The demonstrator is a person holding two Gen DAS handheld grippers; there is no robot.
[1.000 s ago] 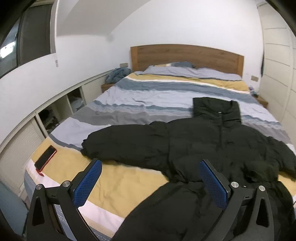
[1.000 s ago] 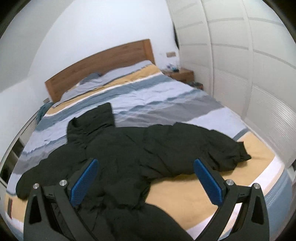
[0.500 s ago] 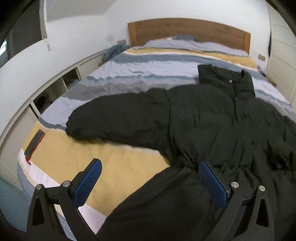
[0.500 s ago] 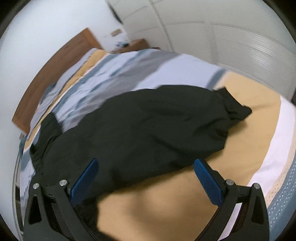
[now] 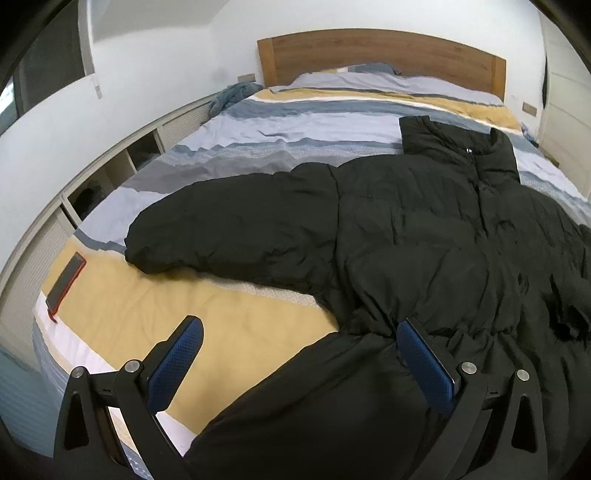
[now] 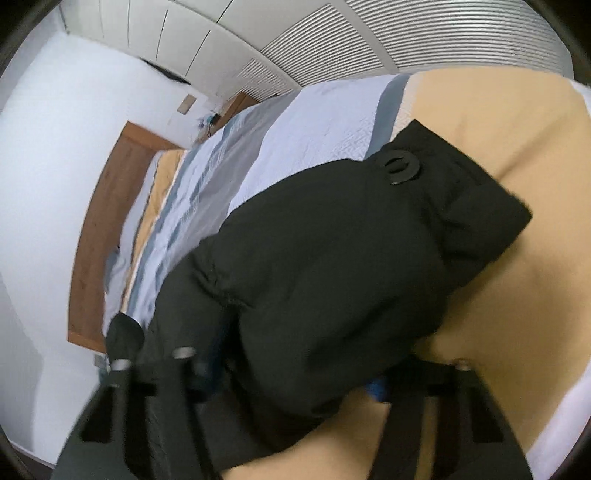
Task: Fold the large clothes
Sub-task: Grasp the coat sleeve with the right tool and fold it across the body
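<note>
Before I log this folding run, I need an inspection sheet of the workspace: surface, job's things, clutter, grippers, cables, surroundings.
Surface: bed with a striped cover, yellow band at the near end.
Job's things: black padded jacket spread flat, collar toward the headboard, sleeves out to both sides.
Clutter: phone in a red case near the bed's corner; blue cloth bundle beside the bed.
Grippers: left gripper open over the jacket's lower edge, not gripping; right gripper closing, the jacket's sleeve between its jaws, view blurred.
Cables: nothing seen.
Surroundings: wooden headboard, white walls, open shelving, louvred wardrobe doors.
</note>
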